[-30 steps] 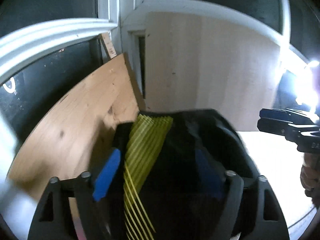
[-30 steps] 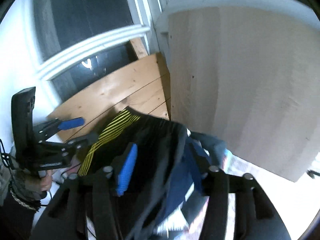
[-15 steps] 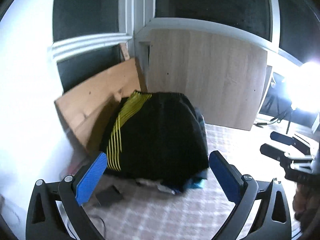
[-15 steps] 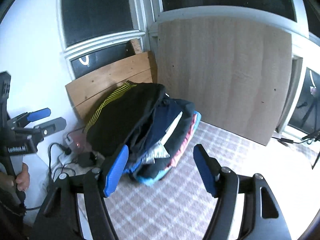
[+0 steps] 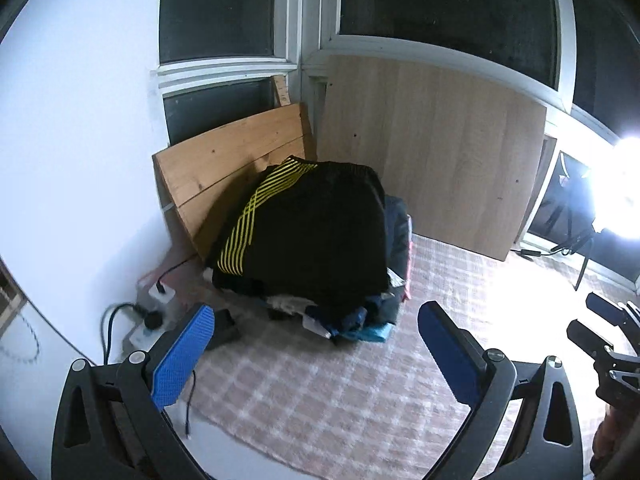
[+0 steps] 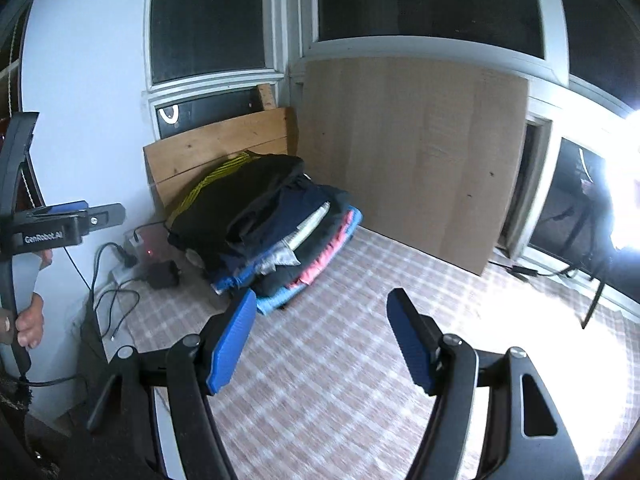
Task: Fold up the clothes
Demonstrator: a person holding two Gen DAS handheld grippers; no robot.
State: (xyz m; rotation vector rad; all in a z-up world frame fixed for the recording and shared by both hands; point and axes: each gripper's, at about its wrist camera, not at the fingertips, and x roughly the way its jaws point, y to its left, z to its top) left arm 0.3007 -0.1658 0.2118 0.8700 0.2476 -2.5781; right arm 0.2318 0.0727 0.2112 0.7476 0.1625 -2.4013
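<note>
A stack of folded clothes [image 5: 320, 256] sits on a checked rug in the corner. Its top piece is a black garment with yellow stripes [image 5: 256, 216]. The stack also shows in the right wrist view [image 6: 264, 224], with blue, white and pink layers under the black one. My left gripper [image 5: 316, 344] is open and empty, a short way in front of the stack. My right gripper [image 6: 320, 336] is open and empty, further back and to the right of the stack. The right gripper shows at the left view's right edge [image 5: 600, 328], and the left gripper at the right view's left edge [image 6: 72, 220].
Two wooden boards [image 5: 224, 168] [image 5: 432, 152] lean against the windows behind the stack. A power strip with plugs and cables [image 5: 152, 312] lies by the white wall left of the stack. The checked rug [image 5: 340, 392] covers the floor. A bright lamp [image 5: 616, 188] glares at right.
Both grippers let go of the black garment, leaving it on top of the stack, opened, and pulled back away from the stack.
</note>
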